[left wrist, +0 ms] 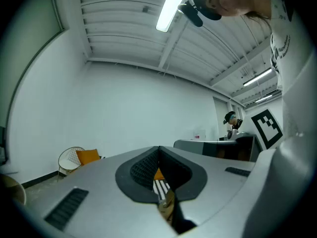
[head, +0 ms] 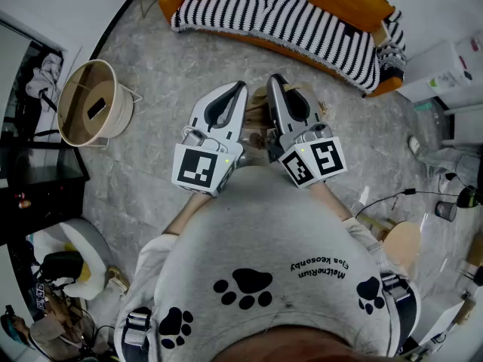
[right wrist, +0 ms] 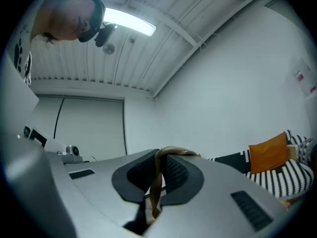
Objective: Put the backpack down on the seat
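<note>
Tan strap (right wrist: 156,182) clamped by right gripper (right wrist: 158,153), unclear from head view | left gripper (left wrist: 159,148) closed

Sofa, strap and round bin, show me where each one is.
Sofa (head: 287,21): head view, on its striped cover.
Strap (right wrist: 157,183): right gripper view, on the stretch pinched between the jaws.
Bin (head: 122,100): head view, on its outer wall.

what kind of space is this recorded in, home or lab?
Likely a lab or studio staged as a lounge, not a home: a striped sofa with orange cushions on a grey stone-look floor, under a ribbed ceiling with strip lights, and a long counter by the wall.
</note>
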